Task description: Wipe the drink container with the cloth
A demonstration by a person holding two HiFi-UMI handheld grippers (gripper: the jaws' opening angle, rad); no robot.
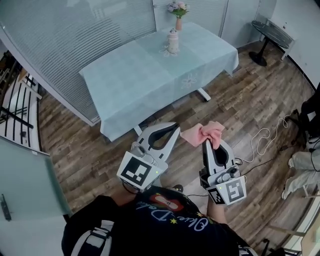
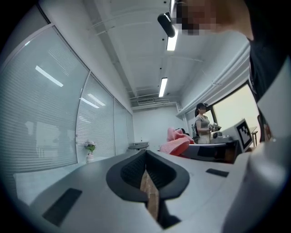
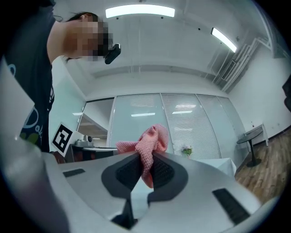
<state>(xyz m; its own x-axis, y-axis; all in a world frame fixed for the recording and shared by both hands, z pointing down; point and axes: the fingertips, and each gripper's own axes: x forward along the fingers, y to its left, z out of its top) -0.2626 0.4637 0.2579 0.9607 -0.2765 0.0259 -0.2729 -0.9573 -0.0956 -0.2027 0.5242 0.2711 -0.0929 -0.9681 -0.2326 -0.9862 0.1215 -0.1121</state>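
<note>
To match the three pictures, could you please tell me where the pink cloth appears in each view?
Head view: pink cloth right of centre, at the tip of the right hand-held gripper.
Left gripper view: right of centre, beyond the jaws.
Right gripper view: centre, clamped between the jaws.
Shared landmark: the flower vase.

A table (image 1: pixel 135 85) under a pale blue tablecloth stands far across the wooden floor (image 1: pixel 85 150), a vase of flowers (image 1: pixel 178 14) at its far edge. A round side table (image 1: pixel 272 31) sits far right, a white cable (image 1: pixel 264 134) nearer.
</note>
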